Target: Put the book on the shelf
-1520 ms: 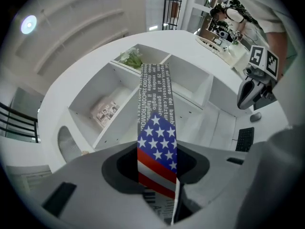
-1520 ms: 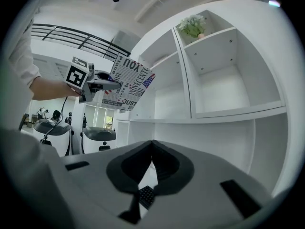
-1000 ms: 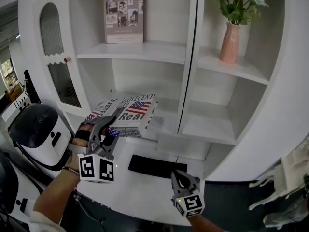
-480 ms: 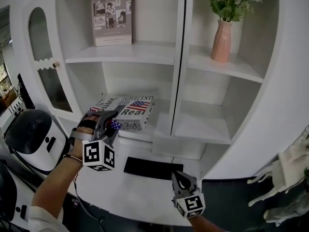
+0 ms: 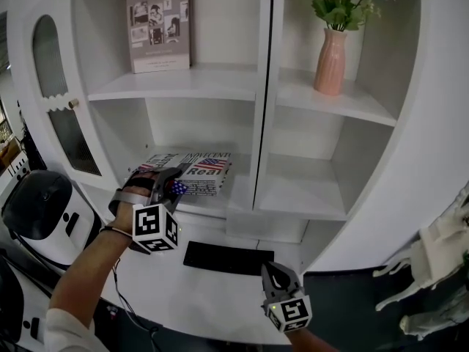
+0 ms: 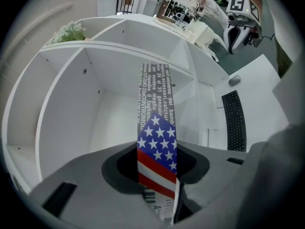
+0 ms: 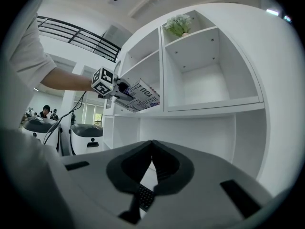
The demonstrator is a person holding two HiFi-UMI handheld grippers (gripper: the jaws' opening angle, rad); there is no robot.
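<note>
Since a second ago the left tongs (image 5: 173, 185) have carried the book (image 5: 196, 169) deeper into the lower left compartment. It was tilted up at the opening; now it lies close to flat, low over the shelf board (image 5: 229, 196).

The left tongs are clenched on the book's near corner. In the left gripper view its flag print stands edge-on between the jaws, pads pressed on both faces. The right tongs (image 5: 272, 271) are closed on nothing, tips touching, parked at bottom centre of the frame, well apart from the book.

We can't tell whether the book's far edge is touching the board yet.

Outward:
- black keyboard (image 5: 227, 257) on the white tabletop (image 5: 183, 292) below the shelf
- upright magazine (image 5: 157, 24) in the upper left compartment
- pink vase (image 5: 330, 59) with flowers, upper right

Our read: transport is about done, leaving set-down and release. The held corner sits near the shelf's front edge, so we'd nudge the book further in before letting go, or it may tip out.
</note>
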